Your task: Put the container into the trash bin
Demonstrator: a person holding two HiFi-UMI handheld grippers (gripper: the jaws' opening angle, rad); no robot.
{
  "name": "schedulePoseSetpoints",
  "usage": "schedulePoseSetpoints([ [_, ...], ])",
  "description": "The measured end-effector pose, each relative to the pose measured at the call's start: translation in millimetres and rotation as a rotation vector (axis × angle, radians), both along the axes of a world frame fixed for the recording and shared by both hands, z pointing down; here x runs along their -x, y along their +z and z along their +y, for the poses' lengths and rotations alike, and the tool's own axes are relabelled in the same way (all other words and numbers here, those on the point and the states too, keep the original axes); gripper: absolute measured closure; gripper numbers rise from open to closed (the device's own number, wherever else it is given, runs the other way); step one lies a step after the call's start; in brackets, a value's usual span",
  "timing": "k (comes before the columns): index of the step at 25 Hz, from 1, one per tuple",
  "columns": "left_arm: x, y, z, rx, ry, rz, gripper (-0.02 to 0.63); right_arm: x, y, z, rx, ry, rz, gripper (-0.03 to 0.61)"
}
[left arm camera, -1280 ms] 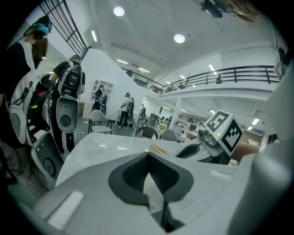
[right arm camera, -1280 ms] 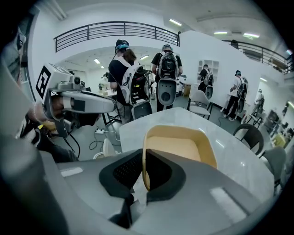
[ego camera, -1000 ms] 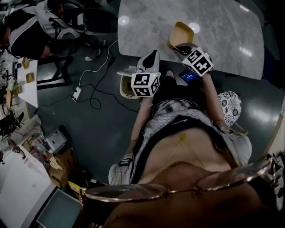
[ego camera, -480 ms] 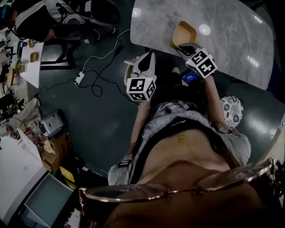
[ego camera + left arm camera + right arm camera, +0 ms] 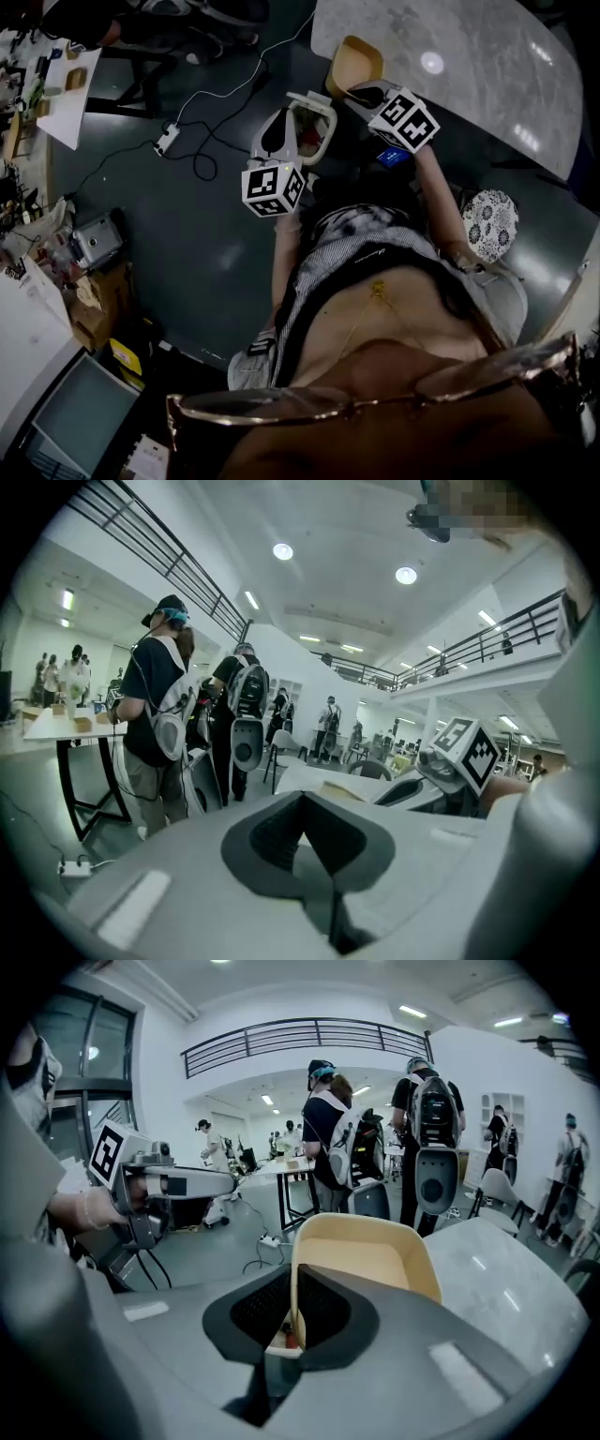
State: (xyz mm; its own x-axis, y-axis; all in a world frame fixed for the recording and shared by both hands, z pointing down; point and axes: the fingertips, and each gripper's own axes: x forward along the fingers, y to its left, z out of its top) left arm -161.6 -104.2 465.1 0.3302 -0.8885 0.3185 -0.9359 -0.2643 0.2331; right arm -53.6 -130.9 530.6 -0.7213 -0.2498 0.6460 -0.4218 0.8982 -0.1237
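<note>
The right gripper [image 5: 356, 91] has its jaws nearly shut on the near wall of the tan container [image 5: 354, 64]. In the right gripper view the thin wall sits pinched between the dark pads of that gripper [image 5: 292, 1283], with the container [image 5: 366, 1251] open toward the camera and something small and reddish low inside it. It hangs over the near left corner of the marble table [image 5: 487, 66]. The trash bin [image 5: 317, 101] stands on the floor just left of and nearer than the container, close against the table's edge. The step looks like the carry to the bin. To do it well, keep the pinch firm, since one thin wall bears the whole load. Bring the container left and nearer until it is squarely over the white rim, lower it into the opening, and only then part the jaws. The left gripper [image 5: 281, 122] hangs just beside the bin's left rim. Its own view shows that gripper [image 5: 304, 803] with its jaws together and nothing between them. It may crowd the drop, so it is better held aside. The table edge on the right also leaves little room. Farther left on the floor lie a power strip [image 5: 167, 141] and its trailing cable, well apart from the bin. Several people with backpacks [image 5: 330, 1138] stand beyond it, and none is in the path.
</note>
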Motion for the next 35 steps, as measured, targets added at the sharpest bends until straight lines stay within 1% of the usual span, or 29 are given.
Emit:
schedulePoseSetpoints([
  [5, 54, -6, 44, -0.005, -0.035, -0.010, 0.614, 62, -9, 54, 0.006, -0.062, 0.010, 0.535],
  [9, 84, -3, 68, -0.008, -0.043, -0.002, 0.614, 101, -5, 84, 0.009, -0.096, 0.011, 0.535],
  [14, 110, -1, 83, -0.006, -0.038, 0.005, 0.614, 136, 0, 108, 0.023, -0.129, 0.027, 0.535],
  [20, 124, 4, 98, -0.001, -0.050, 0.021, 0.614, 158, 19, 123, 0.026, -0.158, 0.066, 0.535],
  [24, 130, 12, 103, 0.015, -0.066, 0.025, 0.614, 172, 48, 127, 0.062, -0.174, 0.078, 0.534],
  [29, 139, 20, 108, 0.034, -0.096, 0.033, 0.614, 180, 102, 130, 0.108, -0.208, 0.187, 0.534],
  [33, 144, 29, 116, 0.057, -0.119, 0.039, 0.614, 190, 153, 131, 0.183, -0.205, 0.228, 0.534],
  [35, 148, 33, 120, 0.069, -0.129, 0.041, 0.614, 190, 186, 133, 0.233, -0.198, 0.279, 0.534],
])
